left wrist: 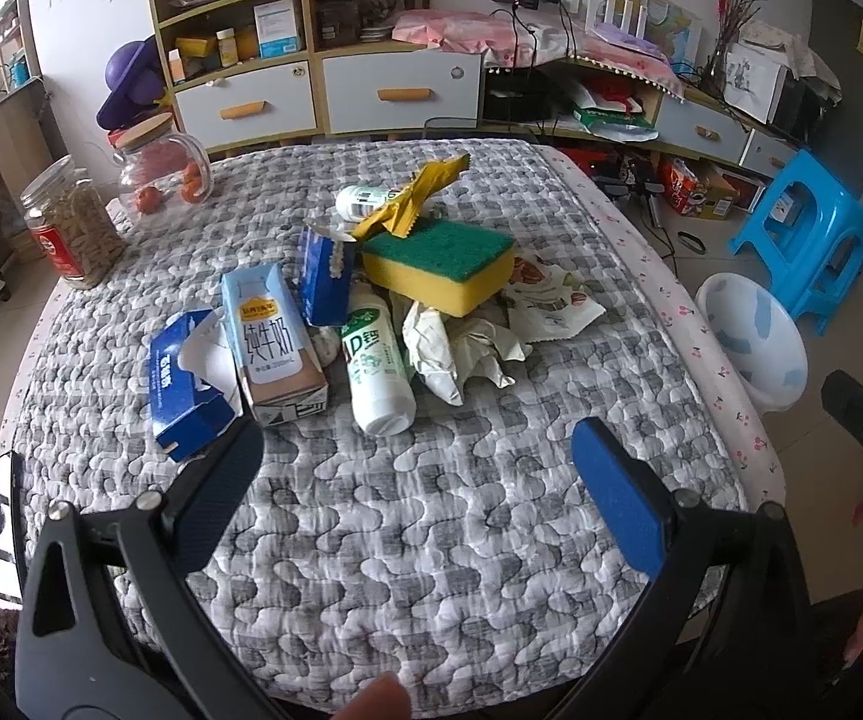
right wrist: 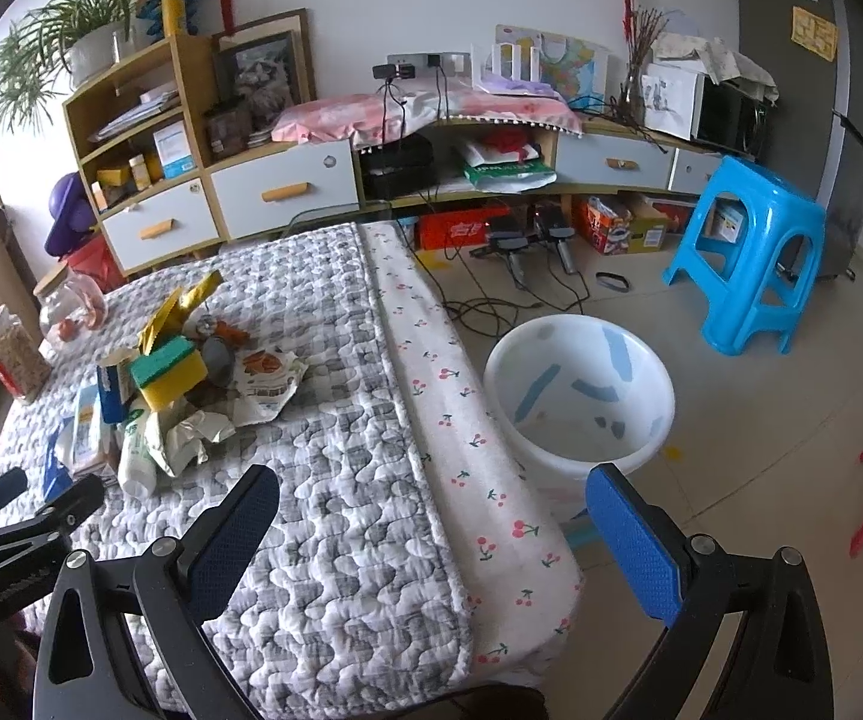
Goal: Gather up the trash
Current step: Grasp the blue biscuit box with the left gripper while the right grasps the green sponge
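Ahead of left tongs (left wrist: 416, 459) (spread wide): trash pile (left wrist: 371, 300).

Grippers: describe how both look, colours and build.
Left gripper and right gripper match: black plastic arms with silver screws and triangular cut-outs, ending in flat fingers faced with blue dimpled pads. No cables or sleeves show; a bare fingertip shows below the left one.

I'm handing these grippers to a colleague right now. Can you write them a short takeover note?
Left gripper: open, empty, above the quilted table.
Right gripper: open, empty, over the table edge.
Trash piled mid-table: milk carton, white bottle, sponge, blue boxes, crumpled paper, wrappers.
White bin on the floor beside the table looks empty.
Done: nothing. Left: move everything into the bin.
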{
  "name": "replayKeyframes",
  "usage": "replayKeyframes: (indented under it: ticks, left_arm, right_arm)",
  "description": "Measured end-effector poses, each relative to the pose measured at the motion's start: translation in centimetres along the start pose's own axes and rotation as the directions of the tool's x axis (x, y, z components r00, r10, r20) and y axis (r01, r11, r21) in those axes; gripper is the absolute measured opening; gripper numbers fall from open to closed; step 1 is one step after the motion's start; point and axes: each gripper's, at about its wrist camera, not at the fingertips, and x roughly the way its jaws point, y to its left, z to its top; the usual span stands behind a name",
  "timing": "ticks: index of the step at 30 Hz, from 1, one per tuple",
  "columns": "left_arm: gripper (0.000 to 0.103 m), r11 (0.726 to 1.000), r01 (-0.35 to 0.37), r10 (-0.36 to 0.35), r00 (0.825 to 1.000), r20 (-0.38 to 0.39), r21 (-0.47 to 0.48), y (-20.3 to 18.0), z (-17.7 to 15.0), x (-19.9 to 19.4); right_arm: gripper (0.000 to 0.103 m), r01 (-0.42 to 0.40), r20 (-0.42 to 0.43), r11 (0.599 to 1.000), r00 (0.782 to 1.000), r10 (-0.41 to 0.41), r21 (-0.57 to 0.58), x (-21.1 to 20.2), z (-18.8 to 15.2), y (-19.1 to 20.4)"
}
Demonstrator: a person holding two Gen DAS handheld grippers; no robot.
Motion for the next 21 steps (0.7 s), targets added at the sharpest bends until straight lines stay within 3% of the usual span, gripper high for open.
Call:
replayKeyframes:
  ticks: [4,11,14,18,21]
  left_arm:
    - [0.102,1.0,-0.003,0.003,1.0,-0.006,-0.017,0.6,0.2,0.2]
    - [0.102,1.0,-0.023,0.022,0.999,-0.04,-0.01,2.1,1.5,1.4]
    - [0.102,1.0,0.003,-0.005,0.994,-0.111,-0.018,3.9,2.7,2.7]
    - [0.102,0.999,0.042,-0.035,0.969,-0.245,0.022,5.9,4.3,4.7]
    - [0.102,0.998,0.026,-0.043,0.959,-0.282,-0.064,9.4,5.3,6.0]
  right_arm:
    - [0.103,-0.004,-0.046,1.0,0.999,0.003,-0.023,0.5,0.8,0.1]
    - [0.103,-0.121,-0.108,0.99,0.988,0.113,-0.068,1.8,3.0,1.7]
    - [0.103,-0.152,-0.143,0.985,0.98,0.139,-0.087,2.8,4.6,3.1]
    - [0.103,-0.188,-0.202,0.978,0.965,0.165,-0.095,5.0,6.3,5.0]
    - [0.103,-0.209,-0.238,0.972,0.955,0.18,-0.105,6.4,7.2,6.6]
